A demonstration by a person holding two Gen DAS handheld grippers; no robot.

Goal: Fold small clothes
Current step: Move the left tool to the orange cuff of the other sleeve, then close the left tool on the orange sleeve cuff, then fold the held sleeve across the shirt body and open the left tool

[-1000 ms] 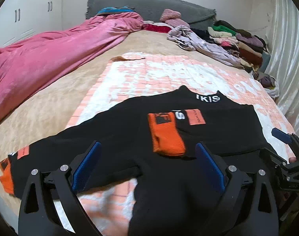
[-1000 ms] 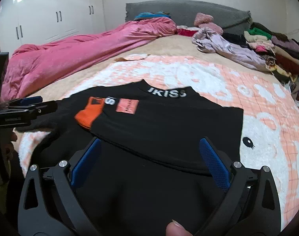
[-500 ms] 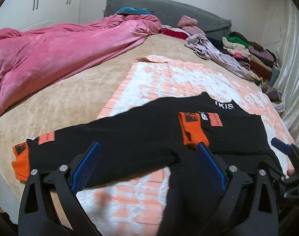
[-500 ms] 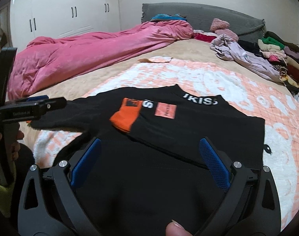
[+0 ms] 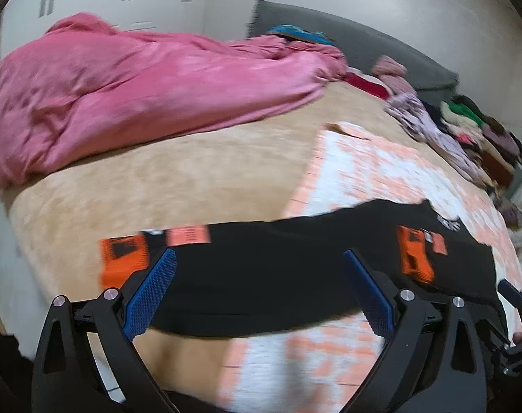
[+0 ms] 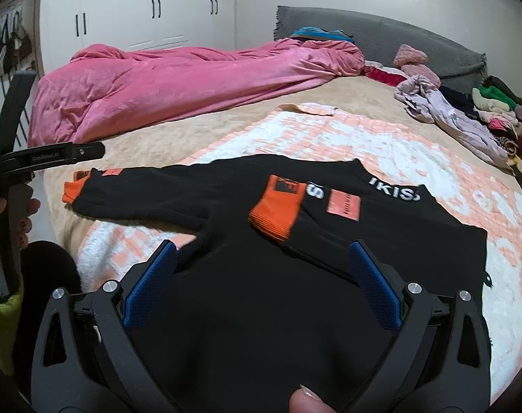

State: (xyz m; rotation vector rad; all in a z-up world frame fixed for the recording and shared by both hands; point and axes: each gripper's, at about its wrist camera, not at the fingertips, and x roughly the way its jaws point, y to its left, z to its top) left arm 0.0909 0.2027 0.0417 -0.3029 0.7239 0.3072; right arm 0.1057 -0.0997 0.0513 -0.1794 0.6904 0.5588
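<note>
A black long-sleeved top [image 6: 247, 285] with orange cuffs lies flat on a peach and white blanket [image 6: 381, 144]. One sleeve is folded across the chest, its orange cuff [image 6: 278, 210] near the white collar lettering. The other sleeve [image 5: 261, 268] stretches out left, ending in an orange cuff [image 5: 123, 261]. My left gripper [image 5: 257, 292] hangs open over that outstretched sleeve, holding nothing; it also shows at the left edge as the left gripper [image 6: 47, 158]. My right gripper [image 6: 261, 285] stands open above the top's body, empty.
A pink duvet [image 6: 178, 82] lies bunched along the bed's left side. Piled clothes [image 6: 474, 117] line the right side before a grey headboard [image 6: 381, 41]. White wardrobes [image 6: 130, 17] stand behind. The bed's near left edge [image 5: 27, 241] drops off beside the sleeve cuff.
My left gripper has swung left, from over the folded cuff to over the outstretched sleeve. The right gripper has shifted slightly left. The top lies as before.
</note>
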